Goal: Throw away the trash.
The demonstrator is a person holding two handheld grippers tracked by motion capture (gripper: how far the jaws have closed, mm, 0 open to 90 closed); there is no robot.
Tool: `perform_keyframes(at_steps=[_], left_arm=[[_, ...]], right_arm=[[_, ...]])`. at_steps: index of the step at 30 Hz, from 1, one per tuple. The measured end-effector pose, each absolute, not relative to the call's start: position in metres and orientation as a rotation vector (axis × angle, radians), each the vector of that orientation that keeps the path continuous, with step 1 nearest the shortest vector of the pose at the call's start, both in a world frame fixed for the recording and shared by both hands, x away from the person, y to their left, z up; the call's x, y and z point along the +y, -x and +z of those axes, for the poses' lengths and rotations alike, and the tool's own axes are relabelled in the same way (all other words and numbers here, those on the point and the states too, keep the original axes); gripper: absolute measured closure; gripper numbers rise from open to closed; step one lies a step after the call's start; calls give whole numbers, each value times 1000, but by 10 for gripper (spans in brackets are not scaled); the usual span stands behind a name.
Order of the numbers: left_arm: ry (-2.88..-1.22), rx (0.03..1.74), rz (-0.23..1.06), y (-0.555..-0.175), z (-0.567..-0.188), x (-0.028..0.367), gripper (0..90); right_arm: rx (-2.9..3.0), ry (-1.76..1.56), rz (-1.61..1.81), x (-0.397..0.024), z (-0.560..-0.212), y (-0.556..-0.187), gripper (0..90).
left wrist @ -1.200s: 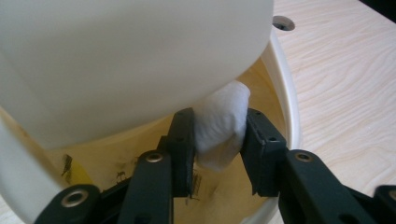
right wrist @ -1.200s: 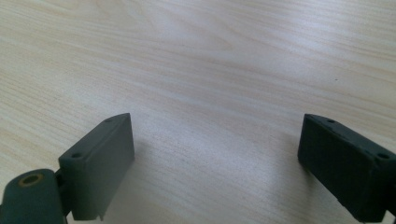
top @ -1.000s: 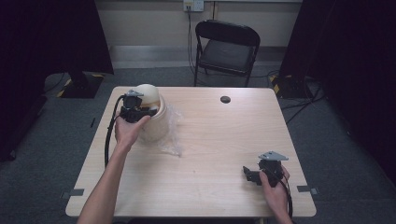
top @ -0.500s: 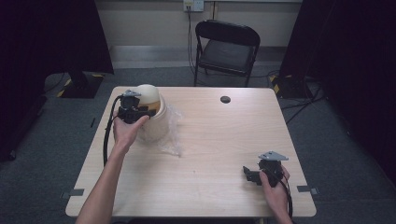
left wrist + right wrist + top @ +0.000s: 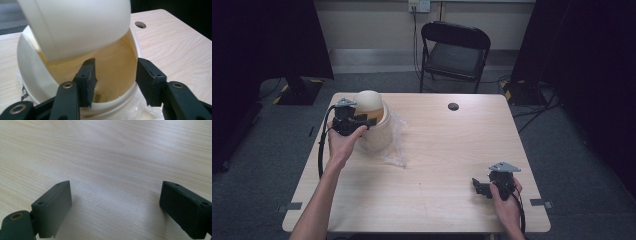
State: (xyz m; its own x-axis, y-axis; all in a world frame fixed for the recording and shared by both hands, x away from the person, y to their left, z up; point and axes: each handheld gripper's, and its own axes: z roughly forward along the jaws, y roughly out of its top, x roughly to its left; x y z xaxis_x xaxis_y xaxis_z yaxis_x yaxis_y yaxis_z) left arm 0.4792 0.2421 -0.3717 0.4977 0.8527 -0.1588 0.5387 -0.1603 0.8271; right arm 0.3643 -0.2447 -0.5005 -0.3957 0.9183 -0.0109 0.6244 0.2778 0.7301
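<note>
The cream lidded container [image 5: 373,124] is seen at the table's [image 5: 437,165] far left. Its rim is straddled, not pinched, by the left gripper [image 5: 116,77], whose jaws have just been opening; the right gripper [image 5: 115,207] is held spread wide over bare wood.

- High view: overhead from the person's side, facing forward-down, whole table [image 5: 437,150].
- Left gripper view: close on cream container [image 5: 75,30], also in high view [image 5: 374,122].
- Right gripper view: very close to tabletop.

A pale wood-grain tabletop [image 5: 432,170] carries little. At its ten o'clock stands a cream round container [image 5: 374,131] with its domed lid tilted, on crumpled clear plastic wrap [image 5: 396,142] that spreads toward the centre. A dark round hole [image 5: 453,106] marks the tabletop near one o'clock.
</note>
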Motion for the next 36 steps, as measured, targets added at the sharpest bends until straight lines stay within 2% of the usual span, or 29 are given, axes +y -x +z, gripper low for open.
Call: perform_keyframes(at_steps=[21,25,36], left_arm=[[-1853,1083,437,-457,-367,239,258],[-1895,1063,472,-448,-365,238,214],[-1876,1028,461,-427,-364,245,187]], right_arm=[[2120,-1387,910,-245,-500,-364,99],[2120,-1387,910,-245,-500,-364,99],[2120,-1387,910,-245,-500,-364,99]])
